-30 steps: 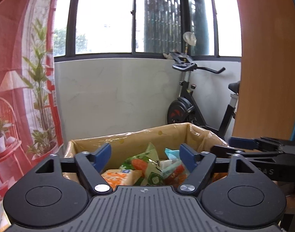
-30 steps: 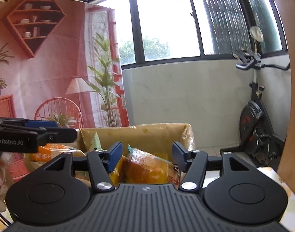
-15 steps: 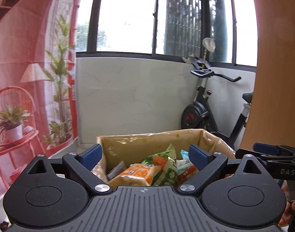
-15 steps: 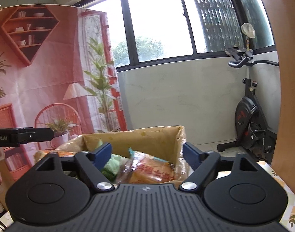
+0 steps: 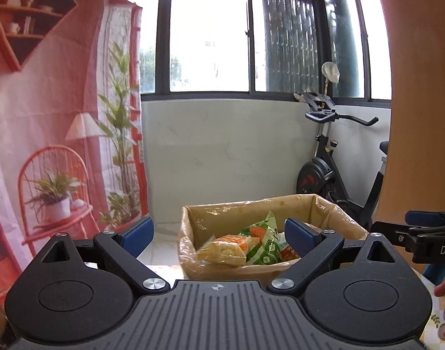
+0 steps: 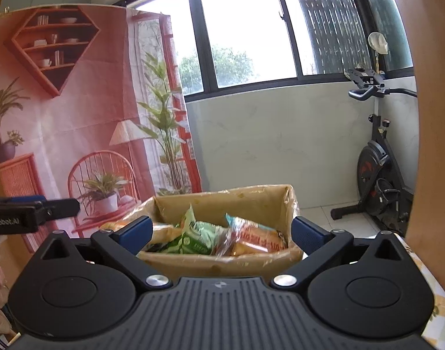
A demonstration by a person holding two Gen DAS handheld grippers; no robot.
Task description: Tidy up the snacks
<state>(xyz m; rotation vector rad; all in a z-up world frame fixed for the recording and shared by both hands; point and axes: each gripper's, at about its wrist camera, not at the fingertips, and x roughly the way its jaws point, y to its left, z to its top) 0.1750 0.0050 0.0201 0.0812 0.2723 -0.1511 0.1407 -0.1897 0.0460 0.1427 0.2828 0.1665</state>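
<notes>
Your left tool (image 5: 219, 234) stands wide open with nothing between its blue pads. Ahead of it, on the table, sits the brown cardboard box lined with clear plastic (image 5: 228, 218), which holds the snacks: a pale orange-printed packet (image 5: 225, 249) at left, a green and white packet (image 5: 264, 248) leaning beside it, and an orange-red clear-wrapped packet (image 6: 257, 239) at right. Your right tool (image 6: 221, 233) is opening, its pads gripping nothing, the box framed between them. A black exercise bike (image 6: 380, 180) stands by the far wall.
</notes>
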